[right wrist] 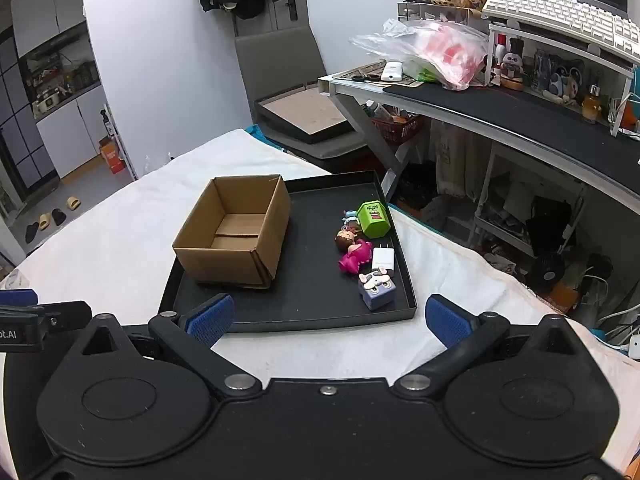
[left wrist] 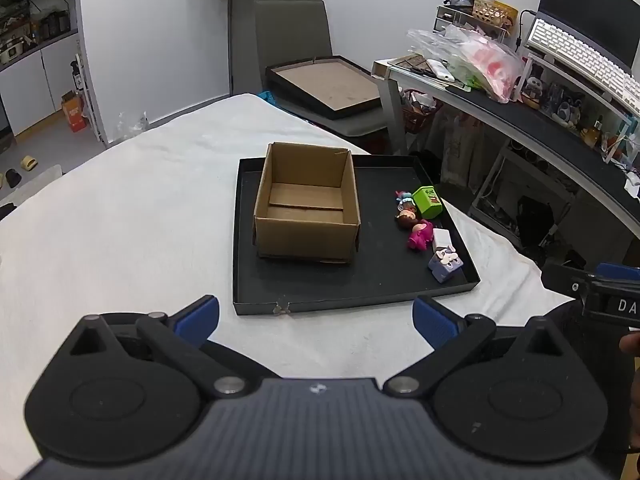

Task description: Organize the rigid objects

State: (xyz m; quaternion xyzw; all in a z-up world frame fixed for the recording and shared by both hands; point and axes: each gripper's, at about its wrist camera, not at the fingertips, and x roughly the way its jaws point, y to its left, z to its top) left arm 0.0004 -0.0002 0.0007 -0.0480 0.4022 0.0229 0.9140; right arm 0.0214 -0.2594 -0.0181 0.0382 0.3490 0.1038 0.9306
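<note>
A black tray (left wrist: 360, 296) (right wrist: 312, 320) lies on the white-covered table. An empty open cardboard box (left wrist: 308, 204) (right wrist: 236, 232) stands in its left half. Along its right side lie small toys: a green cube (left wrist: 428, 201) (right wrist: 374, 219), a small teal figure (left wrist: 405, 197) (right wrist: 350, 216), a brown-haired doll in pink (left wrist: 416, 230) (right wrist: 352, 252), a white charger (left wrist: 441, 237) (right wrist: 384, 259) and a grey-blue bunny cube (left wrist: 445, 265) (right wrist: 377, 290). My left gripper (left wrist: 316, 320) is open and empty before the tray's near edge. My right gripper (right wrist: 330, 320) is open and empty, just over that edge.
A cluttered desk (left wrist: 540, 112) (right wrist: 520, 116) with a keyboard and plastic bags stands to the right. A grey chair (left wrist: 296, 36) (right wrist: 280, 60) holding a second black tray stands behind the table. The white cloth (left wrist: 120, 208) covers the table to the left.
</note>
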